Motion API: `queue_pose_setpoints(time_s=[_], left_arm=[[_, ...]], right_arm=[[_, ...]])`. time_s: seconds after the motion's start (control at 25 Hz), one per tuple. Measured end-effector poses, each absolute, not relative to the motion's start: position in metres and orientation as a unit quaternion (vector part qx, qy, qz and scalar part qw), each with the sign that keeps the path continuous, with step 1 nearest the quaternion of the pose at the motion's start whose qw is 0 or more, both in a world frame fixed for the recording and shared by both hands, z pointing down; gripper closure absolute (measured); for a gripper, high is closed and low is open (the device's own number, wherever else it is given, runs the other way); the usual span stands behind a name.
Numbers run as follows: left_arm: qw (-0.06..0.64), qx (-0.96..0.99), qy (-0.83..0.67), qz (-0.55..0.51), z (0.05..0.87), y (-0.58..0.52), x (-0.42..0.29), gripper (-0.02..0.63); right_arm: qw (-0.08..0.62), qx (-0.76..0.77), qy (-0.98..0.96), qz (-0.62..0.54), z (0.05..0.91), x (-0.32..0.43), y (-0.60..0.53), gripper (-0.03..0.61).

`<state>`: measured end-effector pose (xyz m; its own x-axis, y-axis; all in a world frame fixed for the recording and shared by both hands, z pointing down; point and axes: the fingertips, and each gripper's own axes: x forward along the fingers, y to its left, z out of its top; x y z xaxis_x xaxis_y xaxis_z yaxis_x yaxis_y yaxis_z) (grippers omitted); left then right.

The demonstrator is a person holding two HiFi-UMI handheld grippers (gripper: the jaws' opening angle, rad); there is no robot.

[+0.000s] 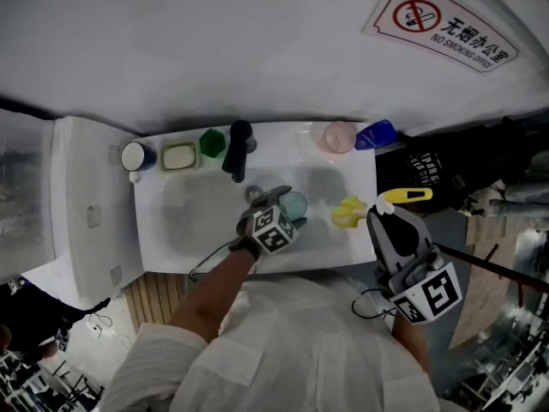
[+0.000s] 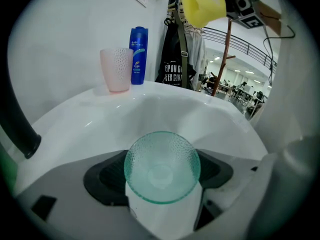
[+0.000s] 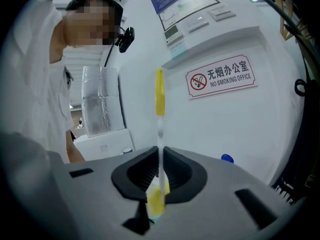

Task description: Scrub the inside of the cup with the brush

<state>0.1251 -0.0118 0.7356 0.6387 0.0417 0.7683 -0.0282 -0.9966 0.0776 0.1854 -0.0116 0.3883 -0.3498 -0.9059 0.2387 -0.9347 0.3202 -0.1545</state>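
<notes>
Head view over the white sink (image 1: 167, 230): my left gripper (image 1: 280, 215) is clamped on the teal cup (image 1: 293, 204), held over the basin. My right gripper (image 1: 383, 218) pinches the brush (image 3: 159, 101) across its clear shaft. The brush's yellow foam head (image 1: 348, 213) hangs just beside the cup, apart from it and not yet inside, so scrubbing proper has yet to begin.

The brush's long axis runs crosswise before me, with the foam head pointing left toward the cup and the yellow handle end (image 1: 405, 196) pointing right. The cup's axis looks close to upright, its mouth tipped back toward my left gripper's camera, where rim and base show as one ring within another. The glass is clear, so I read that with some caution.

To do this well, I judge I should tilt the mouth toward the foam and bring the brush's axis in line with the cup's. The head should enter centred so it clears the rim, then press to the wall and twist. My left grip must stay firm on what looks a slick, dimpled surface.
</notes>
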Motion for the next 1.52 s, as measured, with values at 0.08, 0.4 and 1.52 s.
queue_pose_setpoints(time_s=[0.08,0.4,1.52], left_arm=[[0.042,0.908,-0.002,0.417,0.724,-0.016,0.125,0.222],[0.057,0.916,-0.021,0.396,0.657,-0.034,0.118,0.224],[0.033,0.921,-0.028,0.386,0.495,-0.059,0.044,0.224]], right_arm=[[0.050,0.560,-0.816,0.131,0.387,0.181,-0.017,0.548],[0.024,0.518,-0.848,0.110,0.373,0.144,-0.044,0.548],[0.058,0.413,-0.903,0.099,0.390,-0.011,-0.078,0.548]])
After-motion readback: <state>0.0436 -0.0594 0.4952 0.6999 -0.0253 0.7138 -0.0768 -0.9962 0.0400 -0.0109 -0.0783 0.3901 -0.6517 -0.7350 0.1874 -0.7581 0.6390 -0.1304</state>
